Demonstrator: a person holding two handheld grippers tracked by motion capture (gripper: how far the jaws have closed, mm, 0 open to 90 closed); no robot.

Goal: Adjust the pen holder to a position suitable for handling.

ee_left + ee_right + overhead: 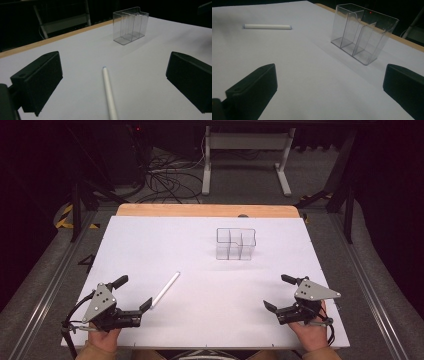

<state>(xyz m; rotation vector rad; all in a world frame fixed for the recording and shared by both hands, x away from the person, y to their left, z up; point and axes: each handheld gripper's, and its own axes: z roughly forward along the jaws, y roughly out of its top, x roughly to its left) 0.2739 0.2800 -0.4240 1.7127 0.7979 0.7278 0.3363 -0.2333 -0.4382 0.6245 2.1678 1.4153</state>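
Both grippers' jaws gape empty; white stick (pixel 165 289) and clear organizer (pixel 235 244) show no writing.

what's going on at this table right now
A person sits at a white table with a tool in each hand, and neither is handling anything yet. The left tool is open and lined up on a white pen lying flat just ahead of it. The right tool is open too, resting near the table's front edge. A clear plastic organizer with several compartments stands upright farther back, looking empty.
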